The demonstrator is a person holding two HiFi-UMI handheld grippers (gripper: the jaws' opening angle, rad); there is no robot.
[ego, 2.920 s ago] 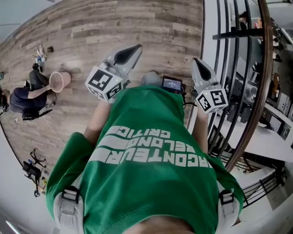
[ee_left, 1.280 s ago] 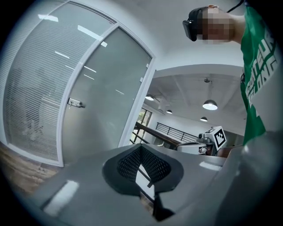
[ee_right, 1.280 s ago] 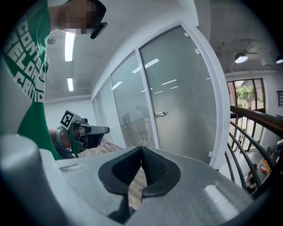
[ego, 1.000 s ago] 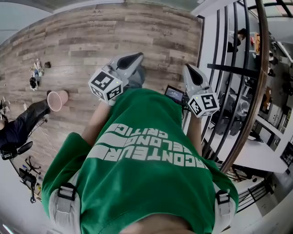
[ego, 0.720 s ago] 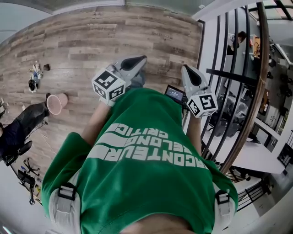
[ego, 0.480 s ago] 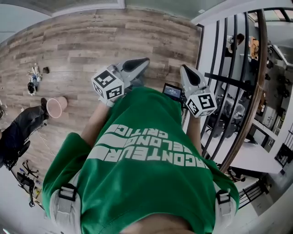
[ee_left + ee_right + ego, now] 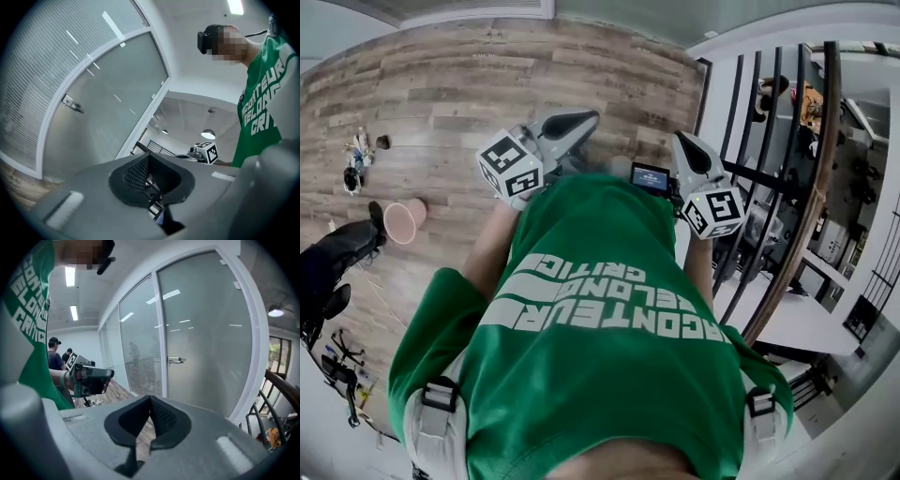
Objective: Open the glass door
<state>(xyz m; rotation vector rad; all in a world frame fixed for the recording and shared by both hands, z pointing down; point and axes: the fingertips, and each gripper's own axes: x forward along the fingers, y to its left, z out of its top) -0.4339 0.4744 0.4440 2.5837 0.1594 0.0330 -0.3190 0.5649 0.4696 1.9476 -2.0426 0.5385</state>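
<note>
The frosted glass door (image 7: pixel 206 333) in its white frame stands closed ahead in the right gripper view, its metal handle (image 7: pixel 174 360) on the left edge. In the left gripper view the same door (image 7: pixel 108 108) shows with its handle (image 7: pixel 72 104) at left. Both grippers are held up in front of the green-shirted person's chest, well short of the door. My left gripper (image 7: pixel 581 119) (image 7: pixel 149 157) is shut with nothing in it. My right gripper (image 7: pixel 678 141) (image 7: pixel 150 398) is likewise shut and holds nothing. The door does not show in the head view.
A black railing with a wooden handrail (image 7: pixel 806 187) runs along the right. On the wood floor at left sit a pink bucket (image 7: pixel 401 220) and a seated person (image 7: pixel 333 253). A glass wall with blinds (image 7: pixel 136 352) adjoins the door; two people (image 7: pixel 56 355) stand beyond.
The view has swung: the bucket and seated person slid left and down, and the railing came closer. Both grippers stayed raised and shut, and the left one shifted slightly left.
</note>
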